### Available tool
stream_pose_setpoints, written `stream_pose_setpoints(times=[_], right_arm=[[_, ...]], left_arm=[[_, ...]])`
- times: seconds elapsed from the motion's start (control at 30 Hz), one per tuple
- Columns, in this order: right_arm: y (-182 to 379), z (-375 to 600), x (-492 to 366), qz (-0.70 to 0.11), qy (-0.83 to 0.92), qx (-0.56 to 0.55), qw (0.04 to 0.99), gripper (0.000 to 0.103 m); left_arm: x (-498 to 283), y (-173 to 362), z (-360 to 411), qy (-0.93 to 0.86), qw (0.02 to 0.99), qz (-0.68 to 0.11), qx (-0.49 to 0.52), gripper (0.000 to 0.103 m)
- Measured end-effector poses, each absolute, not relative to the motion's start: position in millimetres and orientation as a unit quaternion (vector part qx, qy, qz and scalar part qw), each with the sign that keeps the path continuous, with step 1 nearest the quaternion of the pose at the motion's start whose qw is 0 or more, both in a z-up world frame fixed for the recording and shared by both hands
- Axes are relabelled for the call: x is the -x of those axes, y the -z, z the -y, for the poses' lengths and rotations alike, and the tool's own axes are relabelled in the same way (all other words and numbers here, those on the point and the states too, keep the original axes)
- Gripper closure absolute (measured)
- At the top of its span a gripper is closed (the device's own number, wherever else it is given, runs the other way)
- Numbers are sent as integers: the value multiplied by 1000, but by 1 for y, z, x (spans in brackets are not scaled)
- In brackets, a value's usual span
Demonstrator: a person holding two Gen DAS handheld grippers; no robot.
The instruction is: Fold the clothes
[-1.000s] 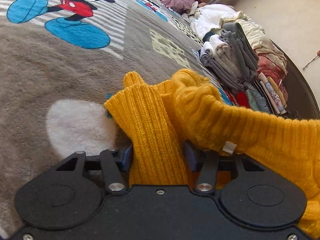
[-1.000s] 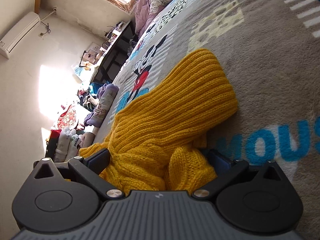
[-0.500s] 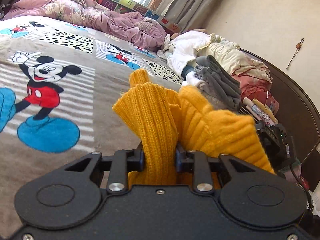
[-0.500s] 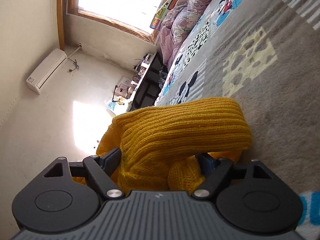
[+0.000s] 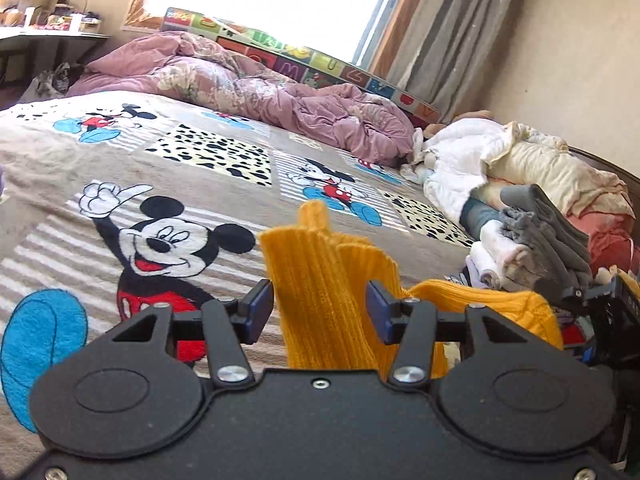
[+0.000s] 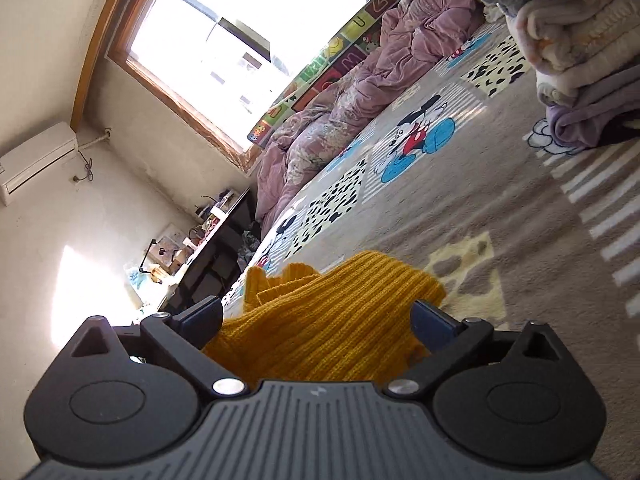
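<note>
Both tools, left [image 5: 320,312] and right [image 6: 318,318], gape around the mustard ribbed-knit sweater [image 5: 320,292]; folding is barely started, I'd say.

A yellow knit sweater [image 6: 328,320] lies bunched between the right gripper's [image 6: 318,316] spread jaws, over the Mickey blanket [image 6: 500,216]. Beyond it a purple duvet [image 6: 360,92] is heaped under the window [image 6: 244,36]. Folded clothes [image 6: 572,48] are stacked at upper right, and an air conditioner [image 6: 36,160] hangs on the wall.
</note>
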State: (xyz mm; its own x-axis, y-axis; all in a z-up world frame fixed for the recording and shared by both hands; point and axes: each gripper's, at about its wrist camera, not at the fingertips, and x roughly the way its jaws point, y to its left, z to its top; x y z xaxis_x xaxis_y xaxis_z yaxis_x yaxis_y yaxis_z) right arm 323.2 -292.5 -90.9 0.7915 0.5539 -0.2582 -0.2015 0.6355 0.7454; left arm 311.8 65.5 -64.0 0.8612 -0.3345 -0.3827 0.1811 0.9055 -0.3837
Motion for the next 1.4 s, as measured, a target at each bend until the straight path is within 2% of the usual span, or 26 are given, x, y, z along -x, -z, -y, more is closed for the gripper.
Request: stream_pose_setpoints(times=[0.17,0.4,0.57,0.7,0.8,0.83,0.9,0.97,1.0,1.03,1.07,1.1,1.2,1.4], right_arm=[[93,292,-309,-265,-194,-357,874,1],[101,288,-268,-305,-166,-368,862,0],[85,282,-241,-275,-185,-372,867,1],[84,268,-231,-280,-198,-331,879,3],[92,255,-231,-296,-198,-296,886,20],[94,251,-231,-301,-198,-285,888,30],[104,246,-233,-315,-203,-281,883,36],[111,244,-235,-320,-204,-283,881,52],[113,245,-235,-318,-202,-283,882,55],[115,245,-235,-316,-200,-284,883,63],[118,249,-236,-314,-200,-300,878,70],[121,252,-236,-314,-201,-314,873,74],[130,261,-234,-321,-201,-373,847,79],[137,256,-190,-326,-222,-487,779,81]], left_arm=[[-301,51,-81,129,941,-228,213,49],[-258,45,-72,152,921,-272,235,44],[-216,57,-58,150,910,-304,239,41],[-182,78,-51,125,892,-335,276,40],[-171,94,-39,120,883,-355,283,39],[-171,98,-33,119,882,-362,278,39],[-173,106,-23,117,882,-369,268,39],[-177,113,-17,109,884,-368,267,39],[-180,117,-18,109,881,-369,276,40],[-182,121,-19,108,877,-371,284,47],[-183,124,-20,107,877,-373,283,69],[-184,124,-22,109,879,-370,281,76],[-180,115,-34,119,882,-349,294,85],[-153,67,-74,130,900,-267,320,88]])
